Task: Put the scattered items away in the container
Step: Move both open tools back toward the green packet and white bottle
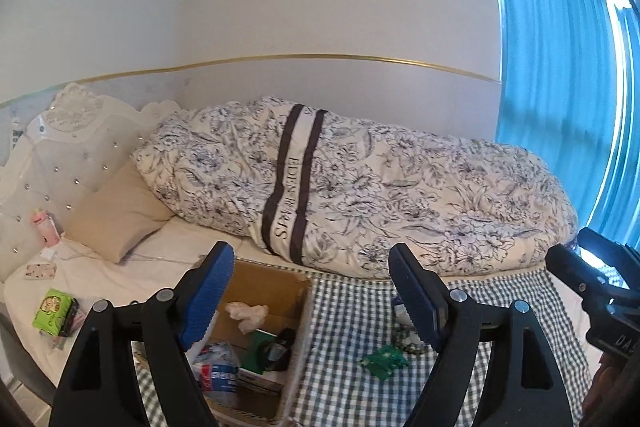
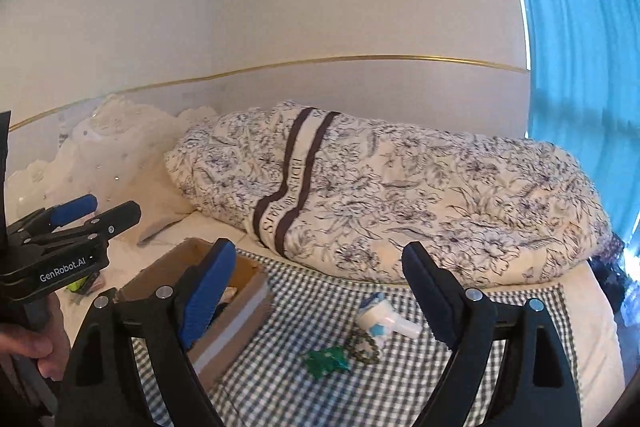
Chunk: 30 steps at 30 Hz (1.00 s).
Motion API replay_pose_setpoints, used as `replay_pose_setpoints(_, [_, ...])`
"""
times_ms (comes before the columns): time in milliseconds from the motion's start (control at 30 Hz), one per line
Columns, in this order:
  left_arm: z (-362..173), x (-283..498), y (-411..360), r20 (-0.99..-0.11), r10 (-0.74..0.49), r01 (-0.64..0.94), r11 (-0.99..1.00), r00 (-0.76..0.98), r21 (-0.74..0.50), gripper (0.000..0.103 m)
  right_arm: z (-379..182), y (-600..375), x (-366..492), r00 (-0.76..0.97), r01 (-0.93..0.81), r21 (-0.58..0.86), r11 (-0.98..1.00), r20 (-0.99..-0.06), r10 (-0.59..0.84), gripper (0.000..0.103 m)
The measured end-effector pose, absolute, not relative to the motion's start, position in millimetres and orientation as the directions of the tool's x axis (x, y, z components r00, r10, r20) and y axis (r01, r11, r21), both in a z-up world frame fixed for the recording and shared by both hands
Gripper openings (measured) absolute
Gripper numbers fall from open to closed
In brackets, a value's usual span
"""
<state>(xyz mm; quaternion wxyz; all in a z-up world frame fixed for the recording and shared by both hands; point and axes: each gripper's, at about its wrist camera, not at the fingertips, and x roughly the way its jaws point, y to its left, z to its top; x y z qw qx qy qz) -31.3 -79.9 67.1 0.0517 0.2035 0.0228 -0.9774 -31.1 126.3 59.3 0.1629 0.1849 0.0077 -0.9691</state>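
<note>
A brown cardboard box (image 1: 298, 291) sits on the checked blanket (image 1: 352, 307) and holds a crumpled tissue (image 1: 247, 313), a blue packet and dark items; it also shows in the right wrist view (image 2: 244, 293). A green wrapper (image 1: 384, 361) (image 2: 326, 363), a bead string (image 2: 366, 347) and a small white-and-blue bottle (image 2: 386, 319) lie on the blanket right of the box. My left gripper (image 1: 310, 299) is open and empty above the box's right side. My right gripper (image 2: 316, 295) is open and empty above the scattered items.
A floral duvet (image 1: 360, 195) is heaped along the wall behind. A beige pillow (image 1: 116, 211), a pink bottle (image 1: 44, 227) and a green packet (image 1: 54, 309) lie at the left by the headboard. A blue curtain (image 1: 560, 67) hangs at the right.
</note>
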Motion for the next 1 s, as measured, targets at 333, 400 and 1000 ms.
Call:
replay_pose_setpoints(333, [61, -49, -48, -0.397, -0.032, 0.057, -0.997, -0.917, -0.052, 0.092, 55, 167, -37, -0.892, 0.26, 0.063, -0.963, -0.367, -0.265, 0.087])
replay_pose_setpoints(400, [58, -54, -42, -0.401, -0.026, 0.051, -0.997, -0.916, -0.05, 0.092, 53, 173, -38, -0.895, 0.246, 0.054, -0.968, -0.371, -0.248, 0.087])
replay_pose_setpoints(1000, [31, -82, -11, -0.45, 0.005, 0.01, -0.999, -0.893, -0.031, 0.096, 40, 219, -52, -0.905, 0.175, 0.092, -0.98, -0.378, -0.197, 0.094])
